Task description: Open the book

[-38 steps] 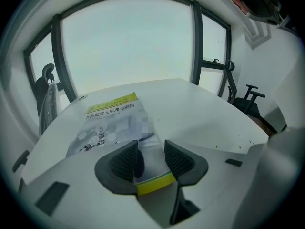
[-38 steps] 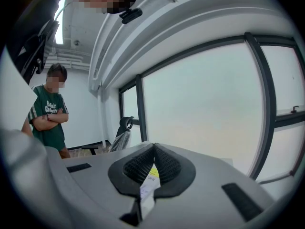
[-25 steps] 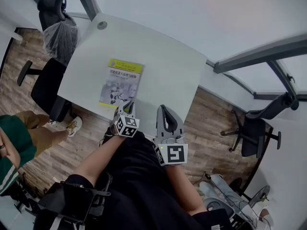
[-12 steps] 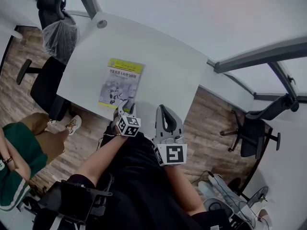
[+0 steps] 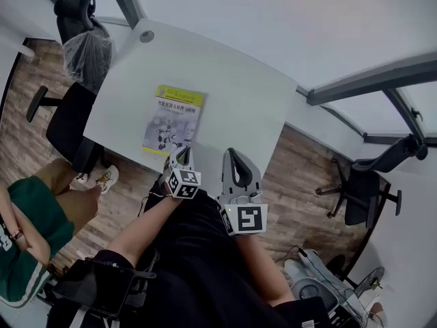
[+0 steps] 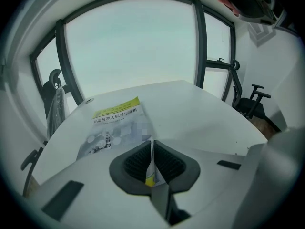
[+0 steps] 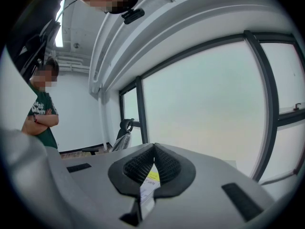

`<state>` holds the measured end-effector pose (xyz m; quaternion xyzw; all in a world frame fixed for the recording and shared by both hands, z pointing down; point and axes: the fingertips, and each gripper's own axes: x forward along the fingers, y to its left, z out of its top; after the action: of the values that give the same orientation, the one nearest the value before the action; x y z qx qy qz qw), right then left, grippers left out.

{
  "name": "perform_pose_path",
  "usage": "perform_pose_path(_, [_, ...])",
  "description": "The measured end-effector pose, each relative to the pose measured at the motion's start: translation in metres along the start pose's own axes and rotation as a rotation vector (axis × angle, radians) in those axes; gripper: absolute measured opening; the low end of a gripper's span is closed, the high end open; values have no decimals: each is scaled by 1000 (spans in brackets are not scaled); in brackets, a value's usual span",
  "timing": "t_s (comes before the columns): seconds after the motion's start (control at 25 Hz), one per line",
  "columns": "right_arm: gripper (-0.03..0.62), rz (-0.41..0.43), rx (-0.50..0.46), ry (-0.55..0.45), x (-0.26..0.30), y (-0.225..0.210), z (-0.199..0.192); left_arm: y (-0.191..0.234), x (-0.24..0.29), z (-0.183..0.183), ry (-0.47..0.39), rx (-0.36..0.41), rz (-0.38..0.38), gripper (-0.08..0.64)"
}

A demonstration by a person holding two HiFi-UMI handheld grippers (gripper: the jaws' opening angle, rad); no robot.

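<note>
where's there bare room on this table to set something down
The white table is bare right of the book up to its right edge, and beyond the book toward the grommet. Crowded: the near edge, where the left gripper, jaws just closed on the book's corner, and right gripper sit.

A white table stands on a wood-plank floor, close under tall windows with dark frames that let in pale, even daylight. A black office chair, its back wrapped in clear plastic, sits at one side. A second black chair stands by the white wall opposite.
</note>
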<state>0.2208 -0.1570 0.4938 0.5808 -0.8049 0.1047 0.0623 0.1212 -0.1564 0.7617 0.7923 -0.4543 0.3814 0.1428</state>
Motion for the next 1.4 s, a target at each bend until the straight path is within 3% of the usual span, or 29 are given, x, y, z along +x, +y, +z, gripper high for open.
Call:
perform_pose_path(0.64, [14,35,2,-36,3,14,11,25,-28,22,-85,-29,4,15])
perform_pose_path(1.4, [14,69,-18,-72,25,104,42,127,-88,30,-185,-149,40,14])
